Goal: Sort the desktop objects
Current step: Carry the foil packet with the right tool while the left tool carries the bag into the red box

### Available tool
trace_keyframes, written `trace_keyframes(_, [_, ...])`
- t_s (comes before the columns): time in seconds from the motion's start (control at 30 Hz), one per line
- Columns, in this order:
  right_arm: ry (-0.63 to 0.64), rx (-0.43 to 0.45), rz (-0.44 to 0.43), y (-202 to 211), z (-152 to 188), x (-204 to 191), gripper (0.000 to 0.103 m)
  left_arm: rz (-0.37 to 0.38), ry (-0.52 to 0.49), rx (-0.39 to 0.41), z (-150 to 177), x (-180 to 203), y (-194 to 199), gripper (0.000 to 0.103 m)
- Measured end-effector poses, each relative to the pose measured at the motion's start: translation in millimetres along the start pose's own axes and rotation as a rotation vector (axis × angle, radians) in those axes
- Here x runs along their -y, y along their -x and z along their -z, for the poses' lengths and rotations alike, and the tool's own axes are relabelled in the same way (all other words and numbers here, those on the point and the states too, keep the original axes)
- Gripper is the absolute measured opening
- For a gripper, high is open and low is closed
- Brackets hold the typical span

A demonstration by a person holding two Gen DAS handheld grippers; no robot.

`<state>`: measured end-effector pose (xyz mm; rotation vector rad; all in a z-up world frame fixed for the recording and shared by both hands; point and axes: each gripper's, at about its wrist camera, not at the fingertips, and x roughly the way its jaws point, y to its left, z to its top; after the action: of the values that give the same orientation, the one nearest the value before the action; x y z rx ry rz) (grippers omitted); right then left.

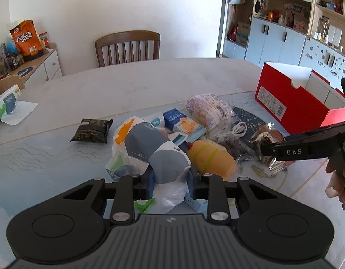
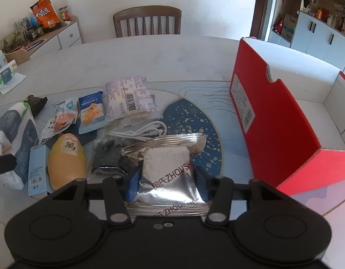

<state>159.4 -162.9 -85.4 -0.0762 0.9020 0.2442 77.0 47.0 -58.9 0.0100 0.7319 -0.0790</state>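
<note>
- The left gripper point(image 1: 170, 185) has its blue pads point(image 1: 150, 185) pressed into the sides of a tissue pack point(image 1: 154, 152), grey, white and orange. The pack's long axis runs away from the gripper and leans left toward the far side of the table point(image 1: 127, 85).
- The right gripper point(image 2: 168, 179) pinches a silver foil packet point(image 2: 170, 174) printed ZHOUSHI. Its long axis points straight ahead, with the crimped far end toward the blue round mat point(image 2: 194, 116).
- In the left wrist view, that packet hangs at the tip of the right gripper, just above the mat.
- One red box point(image 2: 273, 121) stands open to the right of the pile, white inside, its barcode label facing the clutter.
- Between the two grippers lies one orange bottle point(image 2: 67, 163), cap end away from me, long axis roughly front to back.
- Beside it on the left is one pale blue carton point(image 2: 38, 170), lying the same way.
- Further back I count one blue cracker pack point(image 2: 91, 114), one white snack pouch point(image 2: 62, 116) and one larger pale bread bag point(image 2: 129, 98).
- One coiled white cable point(image 2: 141, 132) sits in a clear bag in the middle.
- One dark wrapper point(image 1: 91, 130) lies alone, left of the pile.
- One wooden chair point(image 1: 127, 47) stands at the table's far edge.
</note>
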Motion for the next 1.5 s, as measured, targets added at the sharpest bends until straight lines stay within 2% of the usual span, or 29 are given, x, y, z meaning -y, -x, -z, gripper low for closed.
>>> trace_keyframes(0.3, [-0.014, 0.032, 0.022, 27.9, -0.6, -0.2, 0.048, 0.004, -0.040, 0.058, -7.0, 0.0, 19.2, 0.025])
trace_keyframes(0.5, [-0.017, 0.059, 0.028, 51.5, -4.4, -0.4, 0.047, 0.037, -0.065, 0.069, -14.6, 5.3, 31.5, 0.024])
trace_keyframes(0.8, [-0.038, 0.088, -0.004, 86.4, -15.1, 17.6, 0.047, 0.083, -0.111, 0.078, -31.8, 34.0, 43.9, 0.025])
trace_keyframes(1.1, [-0.002, 0.112, -0.057, 109.9, -33.0, 59.8, 0.047, 0.082, -0.139, 0.097, -58.3, 94.8, 42.3, 0.025])
trace_keyframes(1.5, [0.022, 0.154, -0.096, 120.0, -46.7, 139.5, 0.047, 0.123, -0.232, 0.141, -101.0, 205.8, 20.4, 0.025])
